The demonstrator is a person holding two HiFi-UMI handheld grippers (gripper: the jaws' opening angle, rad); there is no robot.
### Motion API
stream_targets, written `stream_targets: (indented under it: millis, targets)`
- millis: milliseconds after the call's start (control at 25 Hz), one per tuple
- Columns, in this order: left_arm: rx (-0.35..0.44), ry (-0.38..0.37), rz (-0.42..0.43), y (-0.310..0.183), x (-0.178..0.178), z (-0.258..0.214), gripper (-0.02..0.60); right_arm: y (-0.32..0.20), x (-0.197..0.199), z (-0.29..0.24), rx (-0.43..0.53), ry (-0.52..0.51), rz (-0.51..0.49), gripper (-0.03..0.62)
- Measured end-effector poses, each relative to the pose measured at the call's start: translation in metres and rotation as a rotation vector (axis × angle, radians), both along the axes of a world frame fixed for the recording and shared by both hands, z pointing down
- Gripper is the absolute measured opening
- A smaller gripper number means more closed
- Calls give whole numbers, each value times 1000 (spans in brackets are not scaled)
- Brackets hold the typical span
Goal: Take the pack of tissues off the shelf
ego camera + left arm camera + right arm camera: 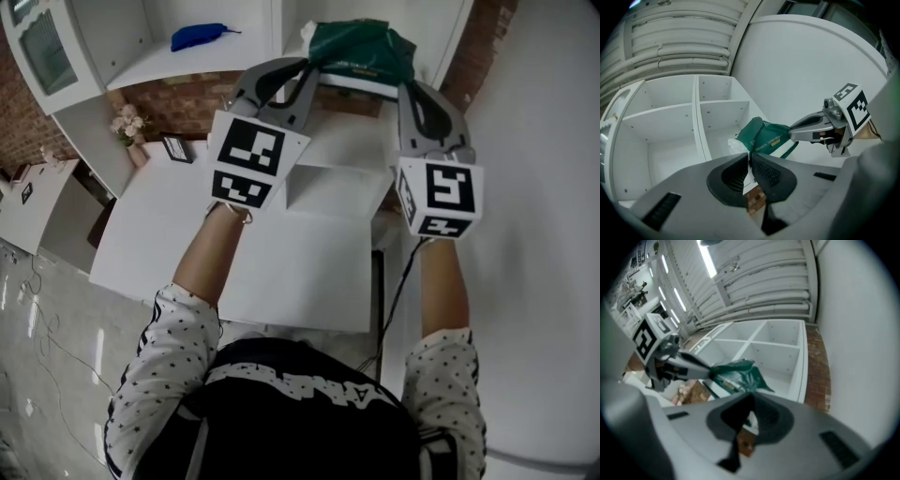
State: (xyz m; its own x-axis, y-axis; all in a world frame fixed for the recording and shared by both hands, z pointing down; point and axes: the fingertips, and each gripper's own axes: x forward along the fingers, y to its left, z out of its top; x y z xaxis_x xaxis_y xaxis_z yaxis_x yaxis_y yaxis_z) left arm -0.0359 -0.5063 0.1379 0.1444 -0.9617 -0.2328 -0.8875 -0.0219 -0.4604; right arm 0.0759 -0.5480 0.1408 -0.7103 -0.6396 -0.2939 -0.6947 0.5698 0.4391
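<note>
The pack of tissues (pixel 361 52) is a green plastic packet with a white end, hanging in the air in front of the white shelf unit (pixel 178 61). My left gripper (pixel 314 67) is shut on its left end; in the left gripper view the packet's (pixel 766 136) white edge is pinched between the jaws of the left gripper (pixel 750 158). My right gripper (pixel 406 84) is shut on the right end. In the right gripper view the packet (pixel 738 376) runs from the right gripper (pixel 751 398) across to the left gripper's fingertips (pixel 708 371). The shelf compartments (pixel 719 122) behind it are bare.
A blue object (pixel 197 36) lies on a shelf board at the left. Below stand a small pot of flowers (pixel 127 124) and a dark picture frame (pixel 176 147) against the brick wall (pixel 178 103). A white desk (pixel 281 272) lies under my arms, with a white wall (pixel 544 187) at the right.
</note>
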Motion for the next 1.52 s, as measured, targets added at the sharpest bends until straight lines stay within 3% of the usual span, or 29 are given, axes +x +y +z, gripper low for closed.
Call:
stream_targets:
  millis: [280,600,1040,1520]
  targets:
    - [38,-3,-20,29,5,-13,52,27,5,-9,1,-46,-45,41]
    - [46,-8,-55,50,6,47,52,50,5,49,16,-73,-86,41]
    - [-5,53,-70,83,7,89,52,83,6,89,27,-43,-76,41]
    - [-81,83,-52,104,-14,134,52,107,-14,138,-67,0,-58,41]
